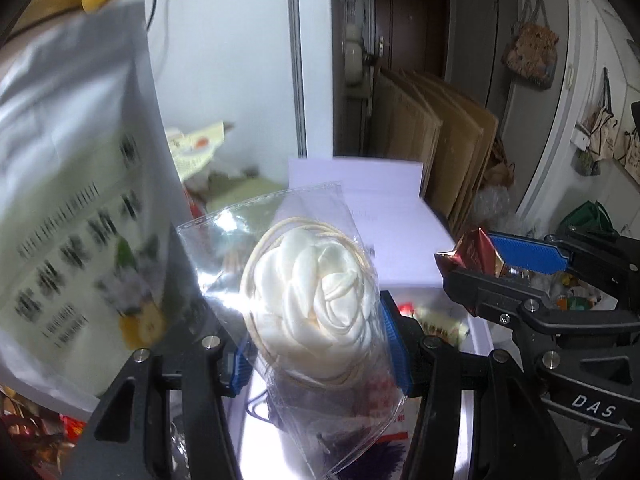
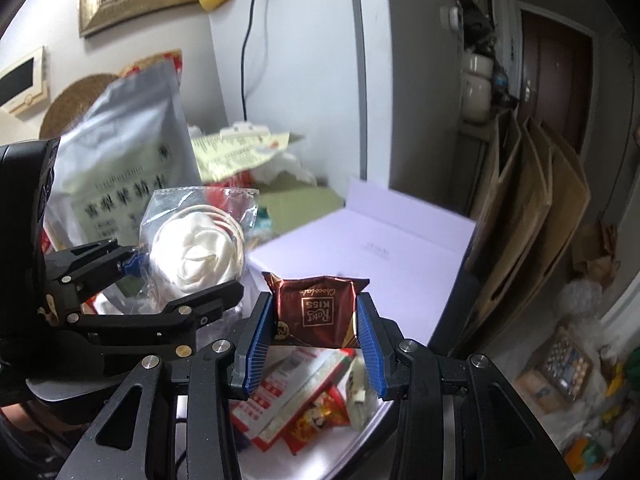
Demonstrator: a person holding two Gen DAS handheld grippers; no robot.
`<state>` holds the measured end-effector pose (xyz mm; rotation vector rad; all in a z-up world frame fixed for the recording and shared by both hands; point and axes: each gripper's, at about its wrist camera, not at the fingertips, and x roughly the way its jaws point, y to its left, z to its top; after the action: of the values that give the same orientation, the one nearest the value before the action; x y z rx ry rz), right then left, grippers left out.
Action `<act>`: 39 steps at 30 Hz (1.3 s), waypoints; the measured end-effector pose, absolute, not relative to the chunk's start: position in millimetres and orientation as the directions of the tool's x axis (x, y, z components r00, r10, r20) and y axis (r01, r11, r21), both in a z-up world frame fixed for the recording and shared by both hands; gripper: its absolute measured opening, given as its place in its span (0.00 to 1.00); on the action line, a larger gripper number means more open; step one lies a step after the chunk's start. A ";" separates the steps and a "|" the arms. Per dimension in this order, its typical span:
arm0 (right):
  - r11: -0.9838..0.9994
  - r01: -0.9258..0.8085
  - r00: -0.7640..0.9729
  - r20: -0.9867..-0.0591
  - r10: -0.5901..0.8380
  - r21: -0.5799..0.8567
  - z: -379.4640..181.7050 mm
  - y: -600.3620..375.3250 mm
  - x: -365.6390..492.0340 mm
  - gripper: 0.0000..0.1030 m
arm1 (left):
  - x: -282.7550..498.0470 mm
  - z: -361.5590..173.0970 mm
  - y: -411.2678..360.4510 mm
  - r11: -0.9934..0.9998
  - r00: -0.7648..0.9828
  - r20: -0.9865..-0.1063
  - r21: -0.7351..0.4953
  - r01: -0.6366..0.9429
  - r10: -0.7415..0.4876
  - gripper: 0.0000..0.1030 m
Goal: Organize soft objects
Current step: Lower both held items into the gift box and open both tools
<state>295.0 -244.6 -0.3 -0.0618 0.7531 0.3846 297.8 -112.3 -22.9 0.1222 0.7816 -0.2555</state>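
My left gripper (image 1: 316,344) is shut on a clear plastic bag (image 1: 304,280) that holds a white fabric rose and a coil of cream cord. The same bag (image 2: 196,248) shows at the left of the right wrist view, pinched in the left gripper (image 2: 180,280). Between the blue pads of my right gripper (image 2: 314,334) sits a brown chocolate packet (image 2: 316,308), clamped by its sides. That packet (image 1: 472,254) and the right gripper (image 1: 504,268) also appear at the right edge of the left wrist view. Both hang above an open white box (image 2: 360,248).
A big silver pouch (image 1: 72,200) with printed text stands at the left. Red and white snack packets (image 2: 304,396) lie under the grippers. Folded cardboard (image 1: 432,152) leans behind the white box, beside a white fridge (image 2: 304,80). Clutter covers the floor at the right.
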 end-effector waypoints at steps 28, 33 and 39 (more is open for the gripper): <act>0.931 -0.353 0.519 -0.807 0.282 0.098 -87.4 -249.4 314.9 0.43 | 300.2 -84.3 -127.4 0.939 0.590 -0.801 0.120 0.322 -0.100 0.52; 0.912 -0.397 0.532 -0.784 0.320 0.102 -80.2 -250.2 307.4 0.46 | 298.3 -81.6 -124.0 0.945 0.577 -0.808 0.088 0.316 -0.118 0.52; 0.903 -0.403 0.513 -0.781 0.357 0.149 -72.9 -256.1 304.8 0.54 | 288.8 -82.8 -123.2 0.944 0.584 -0.805 0.100 0.315 -0.109 0.52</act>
<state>304.8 -256.1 -72.9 -0.0537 0.9258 0.4572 288.8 -123.2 -82.8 0.2427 0.9166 -0.2502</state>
